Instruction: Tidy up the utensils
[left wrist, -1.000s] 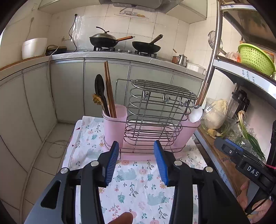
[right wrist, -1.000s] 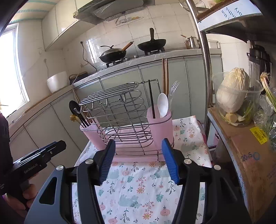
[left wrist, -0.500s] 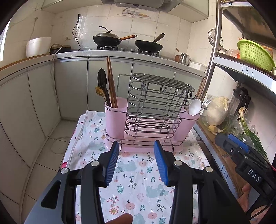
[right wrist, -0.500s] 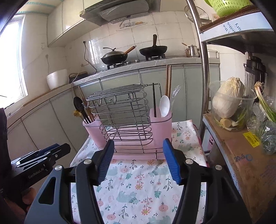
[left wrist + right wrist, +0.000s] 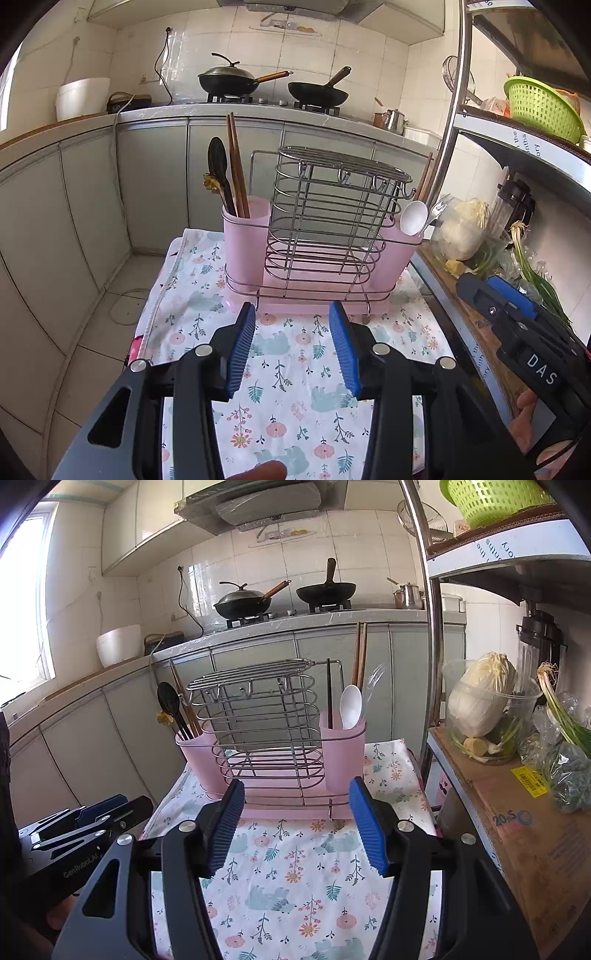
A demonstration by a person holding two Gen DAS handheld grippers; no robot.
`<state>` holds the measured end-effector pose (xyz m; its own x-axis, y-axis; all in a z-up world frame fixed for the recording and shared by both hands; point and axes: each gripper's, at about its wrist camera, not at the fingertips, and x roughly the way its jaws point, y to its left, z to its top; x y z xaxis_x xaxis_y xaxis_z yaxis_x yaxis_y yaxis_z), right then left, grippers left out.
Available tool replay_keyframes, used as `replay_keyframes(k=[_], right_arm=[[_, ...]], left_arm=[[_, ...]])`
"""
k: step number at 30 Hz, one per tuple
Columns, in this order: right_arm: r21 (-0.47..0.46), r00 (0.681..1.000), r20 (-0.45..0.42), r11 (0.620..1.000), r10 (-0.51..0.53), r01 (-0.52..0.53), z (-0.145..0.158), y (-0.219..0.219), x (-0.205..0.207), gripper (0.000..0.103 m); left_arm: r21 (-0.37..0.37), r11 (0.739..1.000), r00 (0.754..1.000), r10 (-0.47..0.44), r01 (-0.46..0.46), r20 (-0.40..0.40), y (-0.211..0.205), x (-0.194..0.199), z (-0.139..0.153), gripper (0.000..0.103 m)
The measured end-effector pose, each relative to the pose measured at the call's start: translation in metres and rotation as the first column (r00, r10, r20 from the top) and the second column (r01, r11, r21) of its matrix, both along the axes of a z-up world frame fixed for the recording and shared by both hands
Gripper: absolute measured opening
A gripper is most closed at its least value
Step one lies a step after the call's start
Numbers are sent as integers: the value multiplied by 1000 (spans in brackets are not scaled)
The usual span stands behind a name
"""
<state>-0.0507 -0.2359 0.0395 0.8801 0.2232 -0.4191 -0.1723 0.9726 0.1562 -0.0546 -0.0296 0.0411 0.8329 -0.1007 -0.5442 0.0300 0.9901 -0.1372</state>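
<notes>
A wire rack [image 5: 328,221] [image 5: 258,731] with two pink cups stands on a small table with a floral cloth [image 5: 288,369] [image 5: 295,871]. The left pink cup [image 5: 243,243] [image 5: 195,753] holds a black spoon [image 5: 218,166], brown chopsticks [image 5: 236,162] and a gold-ended utensil. The right pink cup [image 5: 391,251] [image 5: 341,749] holds a white spoon [image 5: 413,221] [image 5: 350,705], a clear plastic fork [image 5: 371,686], chopsticks and a black stick. My left gripper [image 5: 291,328] is open and empty, short of the rack. My right gripper [image 5: 295,805] is open and empty, also short of it.
A metal shelf unit with an upright pole [image 5: 448,110] [image 5: 430,627] stands right of the table, holding a cabbage tub [image 5: 484,709], greens, a cardboard box [image 5: 535,830] and a green basket [image 5: 543,107]. Kitchen counter with two woks [image 5: 236,81] lies behind. Floor drops off at the left.
Both grippers have drawn back and risen from the rack, which now looks smaller and farther. Both stay open and empty.
</notes>
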Motion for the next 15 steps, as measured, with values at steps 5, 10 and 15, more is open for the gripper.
replay_keyframes(k=[5,10,15], right_arm=[[-3,1000,3,1000,-8,8,1,0,0,60],[-7,1000,4,1000,-10,10,1,-1,0,60],[-7,1000,-1,1000,-6,6,1,0,0,60]], left_arm=[[2,1000,1000,1,-1,-3,-2,0,-1,41],[2,1000,1000,1,-1,-6,-3,0,0,41],[8,1000,1000,-2,2,-6,-5,0,-1,41]])
